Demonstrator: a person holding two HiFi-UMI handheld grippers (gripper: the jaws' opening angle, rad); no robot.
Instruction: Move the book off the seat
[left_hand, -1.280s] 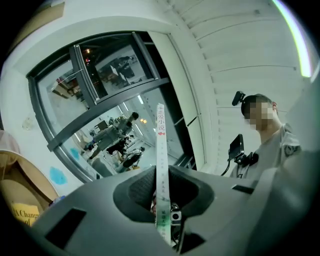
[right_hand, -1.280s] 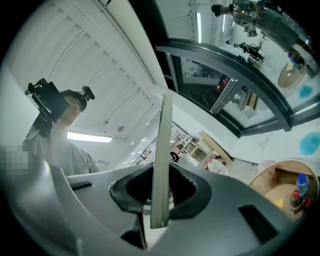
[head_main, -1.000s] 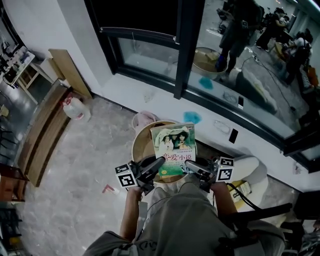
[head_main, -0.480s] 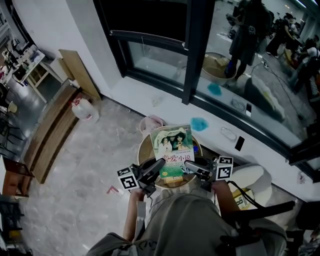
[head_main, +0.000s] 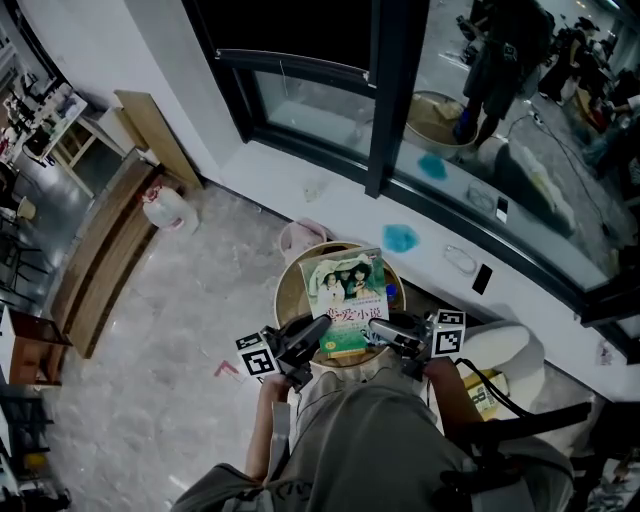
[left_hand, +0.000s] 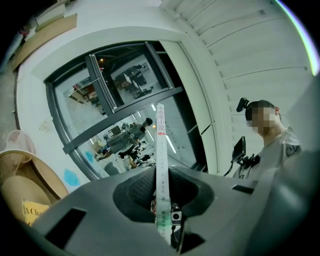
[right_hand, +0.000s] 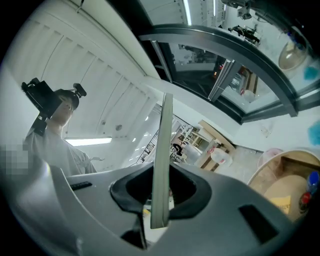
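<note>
The book (head_main: 346, 298), with a green cover showing two figures, hangs flat above a round wooden seat (head_main: 288, 292) in the head view. My left gripper (head_main: 321, 329) is shut on its near left corner and my right gripper (head_main: 377, 328) on its near right corner. In the left gripper view the book's thin spine (left_hand: 160, 150) stands edge-on, pinched between the dark pads of the left gripper (left_hand: 161, 202). The right gripper view shows the book's grey edge (right_hand: 163, 150) clamped the same way in the right gripper (right_hand: 161, 197), with the seat (right_hand: 287, 172) at lower right.
A pink object (head_main: 301, 238) lies on the floor beyond the seat, below the white window sill (head_main: 300, 180). A white jug (head_main: 168, 210) and wooden boards (head_main: 150, 128) stand at the left. A white rounded seat (head_main: 497, 350) is to the right. A small blue-capped bottle (right_hand: 312, 181) sits by the wooden seat.
Both grippers keep their hold on the book and have sunk slightly with it. The head view has drifted, so the floor and window sit a little differently in frame.
</note>
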